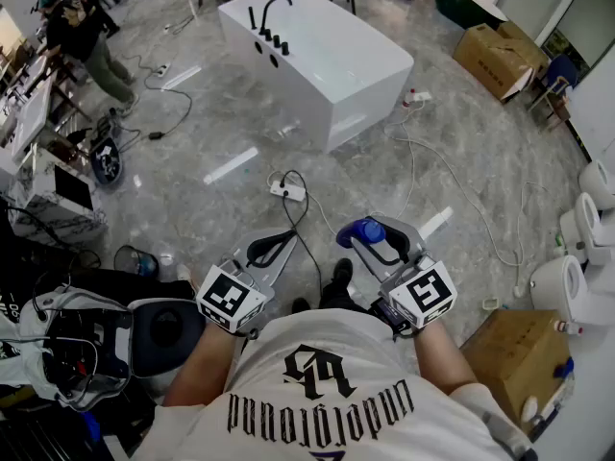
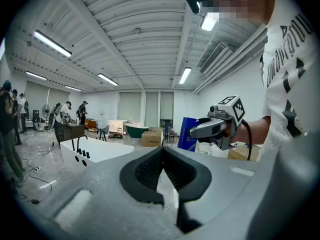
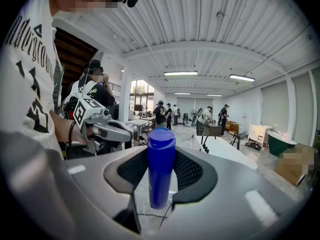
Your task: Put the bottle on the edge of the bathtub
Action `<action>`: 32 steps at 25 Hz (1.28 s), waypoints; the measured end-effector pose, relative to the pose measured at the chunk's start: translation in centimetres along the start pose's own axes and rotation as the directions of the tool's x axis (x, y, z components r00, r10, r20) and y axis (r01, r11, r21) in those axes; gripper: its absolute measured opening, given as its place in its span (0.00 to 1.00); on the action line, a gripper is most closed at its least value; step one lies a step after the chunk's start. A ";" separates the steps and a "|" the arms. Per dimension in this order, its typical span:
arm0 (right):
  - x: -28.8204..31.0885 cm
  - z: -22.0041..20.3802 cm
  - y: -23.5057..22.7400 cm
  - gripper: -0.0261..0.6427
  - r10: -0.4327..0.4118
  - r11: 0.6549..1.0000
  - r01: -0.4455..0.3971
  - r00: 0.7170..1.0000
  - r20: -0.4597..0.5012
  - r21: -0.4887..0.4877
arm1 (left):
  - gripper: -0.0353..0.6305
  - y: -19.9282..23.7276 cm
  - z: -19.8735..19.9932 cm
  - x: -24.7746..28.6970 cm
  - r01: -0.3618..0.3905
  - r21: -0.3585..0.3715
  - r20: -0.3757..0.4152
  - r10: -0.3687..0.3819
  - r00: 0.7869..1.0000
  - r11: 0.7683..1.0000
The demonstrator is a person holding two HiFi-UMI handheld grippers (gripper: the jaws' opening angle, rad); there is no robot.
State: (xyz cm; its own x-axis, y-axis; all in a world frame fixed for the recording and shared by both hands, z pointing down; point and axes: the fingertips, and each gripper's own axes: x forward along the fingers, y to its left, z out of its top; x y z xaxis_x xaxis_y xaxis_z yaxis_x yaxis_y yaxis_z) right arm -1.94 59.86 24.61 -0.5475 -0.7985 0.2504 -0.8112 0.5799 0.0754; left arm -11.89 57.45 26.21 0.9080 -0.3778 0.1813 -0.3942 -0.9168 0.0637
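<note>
A blue bottle with a rounded cap stands upright between the black pads of my right gripper, which is shut on it. In the head view the bottle's cap shows at the tip of the right gripper, above the grey floor. My left gripper is beside it, with its pads together and nothing in them. The white bathtub, with a black tap on its near-left rim, stands a few steps ahead. It also shows low in both gripper views.
Cables and a white power strip lie on the floor between me and the tub. Cardboard boxes and white toilets line the right side. People and desks with equipment stand at the left.
</note>
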 end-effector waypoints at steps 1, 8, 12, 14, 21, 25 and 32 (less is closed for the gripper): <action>0.2 -0.1 -0.5 0.27 0.003 1.000 -0.003 1.000 -0.001 -0.001 | 0.06 0.3 0.0 0.4 -0.001 0.000 -0.002 0.001 1.000 1.000; 1.7 -1.7 -5.2 0.27 0.012 1.000 -0.011 1.000 -0.017 0.019 | 0.06 2.5 -0.5 4.8 -0.004 -0.014 -0.026 0.004 1.000 1.000; 2.7 -3.1 -9.6 0.27 0.027 0.999 -0.025 0.999 -0.026 0.048 | 0.06 4.4 -0.6 9.0 -0.012 -0.022 -0.047 0.011 0.999 1.000; 3.2 -3.4 -11.9 0.27 0.031 0.998 -0.030 0.999 -0.025 0.049 | 0.06 5.5 -0.6 11.2 -0.019 -0.023 -0.056 0.017 0.998 1.000; 4.4 -3.3 -19.5 0.27 0.065 0.997 -0.064 0.998 -0.022 0.048 | 0.06 7.5 0.3 18.0 -0.045 -0.026 -0.073 0.043 0.996 0.999; 5.3 -2.7 -22.8 0.27 0.079 0.997 -0.079 0.997 -0.012 0.024 | 0.06 9.2 1.3 20.9 -0.072 -0.034 -0.065 0.070 0.995 0.997; 7.7 -4.3 -27.6 0.27 0.066 0.995 -0.063 0.997 -0.031 0.074 | 0.06 12.2 1.2 25.2 -0.063 -0.037 -0.069 0.060 0.996 0.997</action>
State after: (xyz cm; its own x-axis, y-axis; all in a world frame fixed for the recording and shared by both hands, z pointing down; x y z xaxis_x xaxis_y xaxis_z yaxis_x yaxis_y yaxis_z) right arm 17.05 38.40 28.59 -0.5931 -0.7531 0.2847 -0.7879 0.6157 -0.0127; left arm 6.34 36.58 30.41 0.8707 -0.4221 0.2525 -0.4552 -0.8860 0.0885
